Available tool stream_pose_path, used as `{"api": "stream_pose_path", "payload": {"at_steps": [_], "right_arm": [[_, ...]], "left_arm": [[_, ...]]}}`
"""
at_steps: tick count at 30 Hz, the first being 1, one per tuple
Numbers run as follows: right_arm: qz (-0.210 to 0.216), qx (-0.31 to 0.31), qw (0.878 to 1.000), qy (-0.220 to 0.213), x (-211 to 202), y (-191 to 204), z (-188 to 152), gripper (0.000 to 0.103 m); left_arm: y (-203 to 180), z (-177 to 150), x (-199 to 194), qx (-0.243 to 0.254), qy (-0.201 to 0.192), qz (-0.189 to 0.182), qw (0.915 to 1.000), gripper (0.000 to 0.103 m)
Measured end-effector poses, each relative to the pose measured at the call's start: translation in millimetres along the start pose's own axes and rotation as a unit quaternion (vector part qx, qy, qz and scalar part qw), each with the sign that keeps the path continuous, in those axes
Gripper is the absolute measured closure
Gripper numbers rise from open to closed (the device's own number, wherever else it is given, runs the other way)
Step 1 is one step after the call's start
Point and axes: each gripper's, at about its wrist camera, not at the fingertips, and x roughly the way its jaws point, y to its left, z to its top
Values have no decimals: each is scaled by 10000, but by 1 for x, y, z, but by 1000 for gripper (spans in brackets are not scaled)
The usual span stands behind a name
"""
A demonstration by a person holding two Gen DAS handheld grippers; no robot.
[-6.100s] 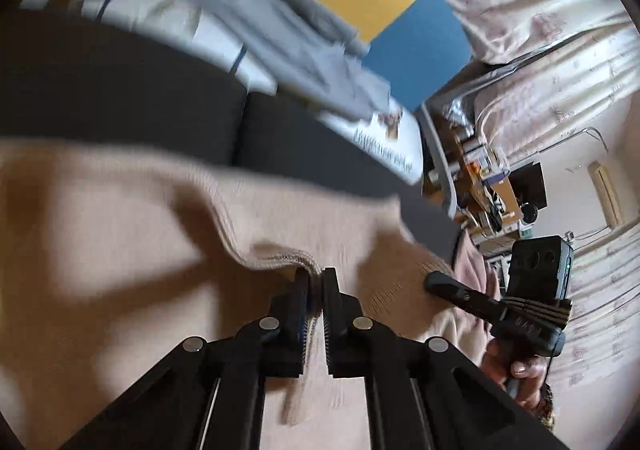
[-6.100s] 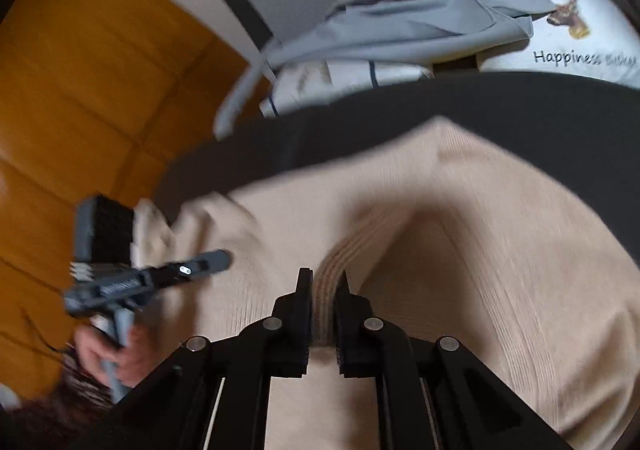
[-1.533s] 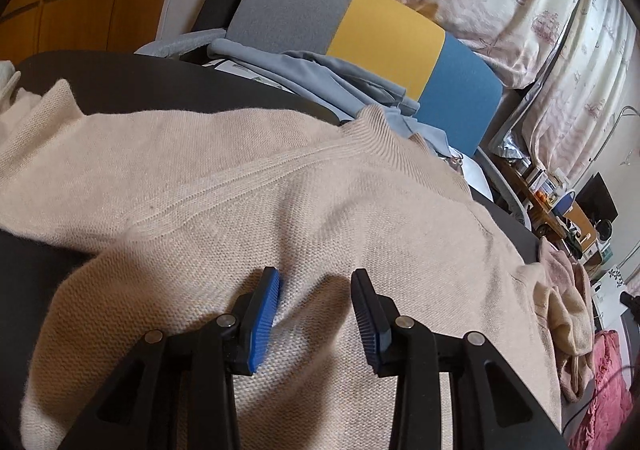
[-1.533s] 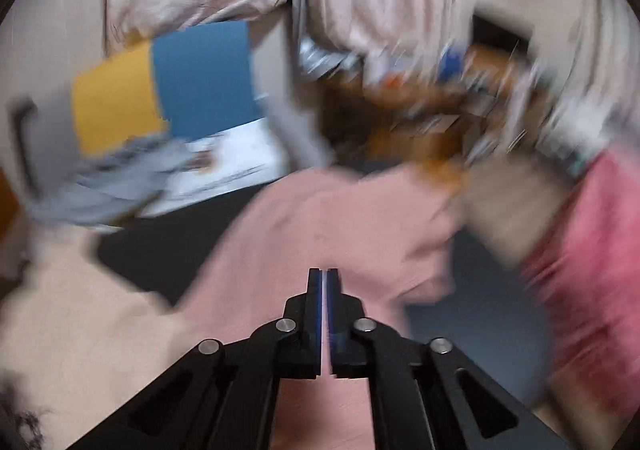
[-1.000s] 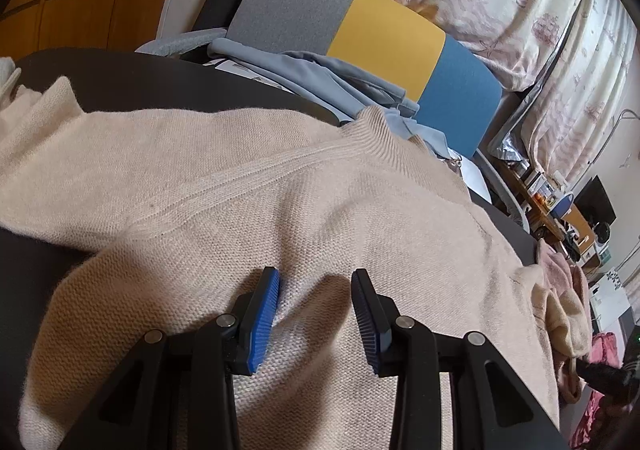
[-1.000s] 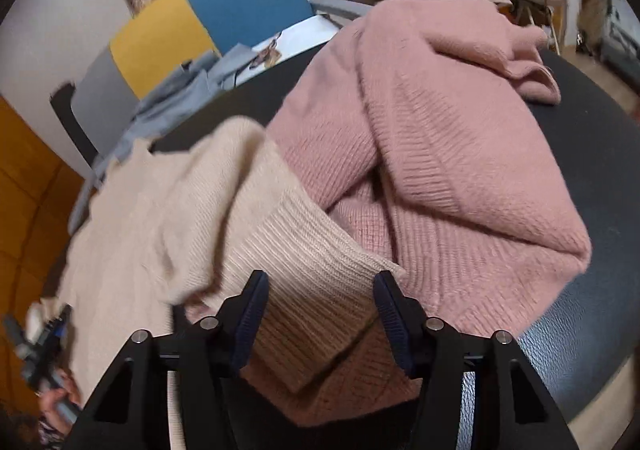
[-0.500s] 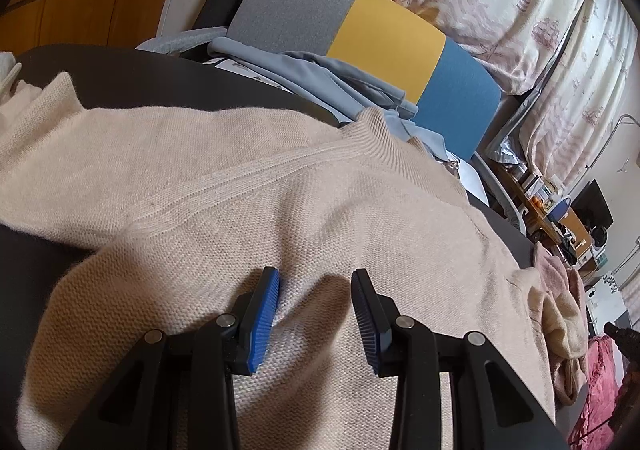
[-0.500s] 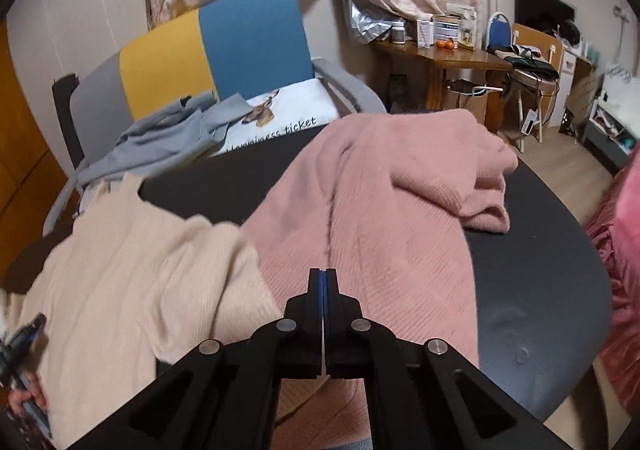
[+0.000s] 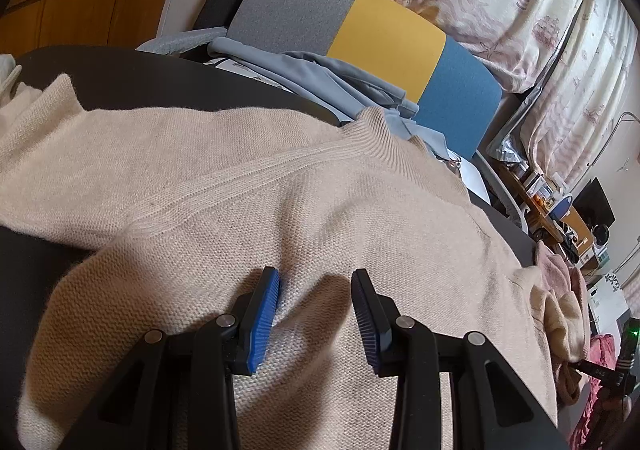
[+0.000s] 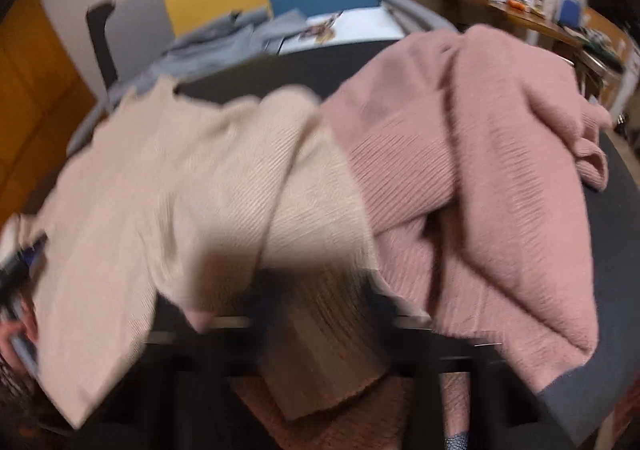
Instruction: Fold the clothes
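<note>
Left wrist view: the left gripper (image 9: 316, 302) sits spread apart over the fine-knit beige sweater (image 9: 280, 201) lying flat on the dark bench (image 9: 160, 77); right wrist view: a ribbed cuff lies between the right gripper's (image 10: 320, 314) blurred, parted fingers, beside a fuzzy pink sweater (image 10: 480, 169).

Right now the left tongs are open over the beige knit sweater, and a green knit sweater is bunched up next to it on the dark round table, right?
Not quite. The bunched sweater beside the beige knit sweater is pink, not green; the right wrist view shows it clearly. The rest holds: the left tongs are open over the beige one, and both lie on the dark round table.
</note>
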Motion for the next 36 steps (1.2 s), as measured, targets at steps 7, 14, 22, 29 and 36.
{"api": "stream_pose_path", "payload": {"at_steps": [7, 14, 22, 29, 36], "right_arm": [[-132, 143, 9988, -460, -37, -13, 11, 98], [-1241, 240, 9829, -1336, -98, -55, 69, 98], [-2204, 1206, 9526, -1714, -120, -151, 132, 98], [-2506, 1683, 9466, -1131, -70, -192, 119, 98], [-1865, 2443, 9485, -767, -45, -213, 87, 77]], "left_arm": [[-2, 0, 1, 45, 9, 54, 10000, 66], [-4, 0, 0, 64, 10, 88, 9999, 66], [-5, 0, 1, 104, 17, 130, 9999, 66], [-7, 0, 3, 171, 28, 194, 9997, 65], [-9, 0, 3, 249, 38, 221, 9994, 62]]}}
